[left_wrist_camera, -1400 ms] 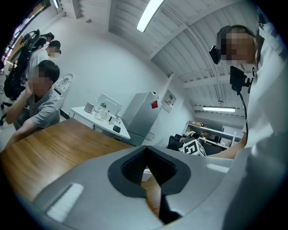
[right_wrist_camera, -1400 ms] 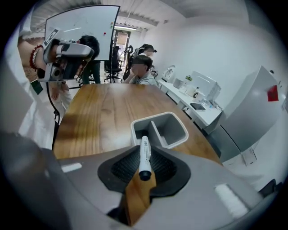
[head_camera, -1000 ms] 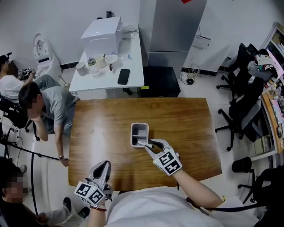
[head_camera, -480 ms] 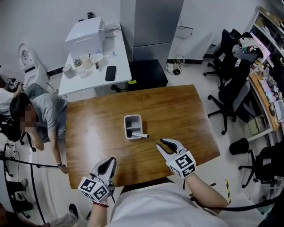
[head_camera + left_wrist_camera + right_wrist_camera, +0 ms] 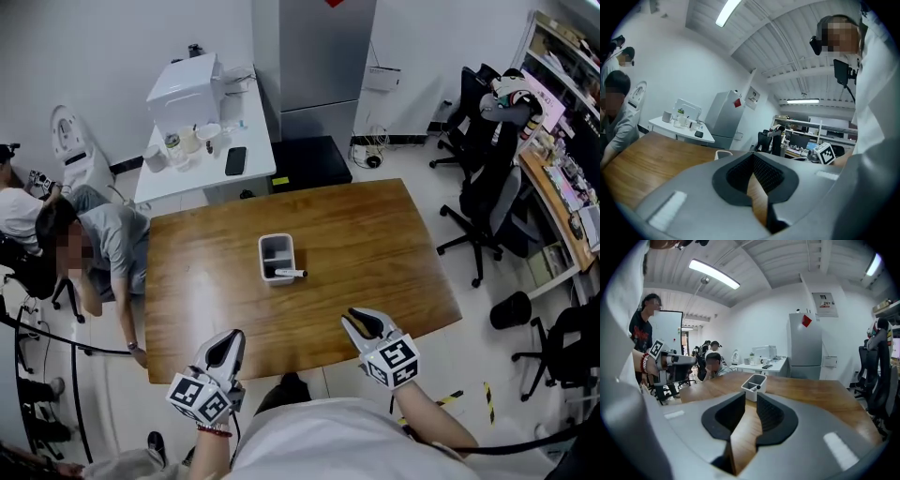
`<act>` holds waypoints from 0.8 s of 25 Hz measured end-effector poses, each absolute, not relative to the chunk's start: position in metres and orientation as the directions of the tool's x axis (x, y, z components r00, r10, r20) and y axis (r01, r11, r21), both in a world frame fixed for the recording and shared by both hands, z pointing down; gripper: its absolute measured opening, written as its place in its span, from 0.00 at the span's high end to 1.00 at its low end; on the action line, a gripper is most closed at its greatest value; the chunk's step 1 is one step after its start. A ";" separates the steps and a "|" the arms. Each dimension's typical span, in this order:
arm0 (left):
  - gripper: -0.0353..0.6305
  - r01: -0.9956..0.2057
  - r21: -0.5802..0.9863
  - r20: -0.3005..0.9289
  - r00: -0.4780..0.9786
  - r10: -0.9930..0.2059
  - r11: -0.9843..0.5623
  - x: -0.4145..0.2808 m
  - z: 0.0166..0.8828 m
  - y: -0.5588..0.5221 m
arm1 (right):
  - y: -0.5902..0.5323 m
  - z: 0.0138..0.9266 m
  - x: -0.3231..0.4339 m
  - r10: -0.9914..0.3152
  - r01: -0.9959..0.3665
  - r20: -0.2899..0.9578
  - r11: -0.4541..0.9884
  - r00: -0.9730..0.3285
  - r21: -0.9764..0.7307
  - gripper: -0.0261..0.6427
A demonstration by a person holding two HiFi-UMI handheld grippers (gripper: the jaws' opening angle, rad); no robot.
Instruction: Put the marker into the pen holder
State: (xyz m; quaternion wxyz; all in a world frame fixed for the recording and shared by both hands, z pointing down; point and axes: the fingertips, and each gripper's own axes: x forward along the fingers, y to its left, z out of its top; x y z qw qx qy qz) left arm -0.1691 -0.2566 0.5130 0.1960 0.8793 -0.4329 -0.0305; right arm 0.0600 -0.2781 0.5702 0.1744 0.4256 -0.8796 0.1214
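The white pen holder (image 5: 276,255) stands in the middle of the brown table (image 5: 375,244). The marker (image 5: 290,273) lies tilted in its near compartment, with one end sticking out over the right rim. My right gripper (image 5: 361,322) hovers over the table's near edge, well short of the holder; its jaws are closing with nothing between them. In the right gripper view the holder (image 5: 754,385) and the marker's dark tip (image 5: 758,387) show just beyond the right gripper (image 5: 751,397). My left gripper (image 5: 230,337) is shut and empty at the near left edge.
A person (image 5: 94,244) crouches at the table's left side, one hand (image 5: 136,348) at its edge. A white side table (image 5: 202,155) with a box, cups and a phone stands beyond, next to a grey cabinet (image 5: 314,56). Office chairs (image 5: 487,187) stand to the right.
My right gripper has let go of the marker at the holder and drawn back to the near edge, its jaws narrowing. The marker stays in the holder. The left gripper has hardly moved.
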 end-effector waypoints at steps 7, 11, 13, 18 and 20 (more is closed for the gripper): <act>0.94 -0.760 0.420 0.073 0.573 -0.816 -0.496 -0.119 0.500 -0.182 | -0.199 0.561 0.121 -0.698 -0.768 0.419 0.641 -0.580 0.004 0.86; 0.94 -0.764 0.412 0.077 0.572 -0.816 -0.497 -0.086 0.501 -0.128 | -0.155 0.560 0.154 -0.696 -0.765 0.408 0.644 -0.591 -0.011 0.86; 0.95 -0.778 0.400 0.084 0.557 -0.826 -0.484 -0.082 0.499 -0.109 | -0.143 0.557 0.162 -0.703 -0.769 0.391 0.640 -0.594 -0.017 0.86; 0.95 -0.818 0.392 0.090 0.490 -0.867 -0.421 -0.092 0.492 -0.076 | -0.110 0.556 0.153 -0.645 -0.689 0.397 0.724 -0.653 0.042 0.86; 0.95 -0.820 0.386 0.092 0.490 -0.867 -0.423 -0.086 0.489 -0.066 | -0.099 0.555 0.146 -0.614 -0.652 0.393 0.757 -0.684 0.049 0.86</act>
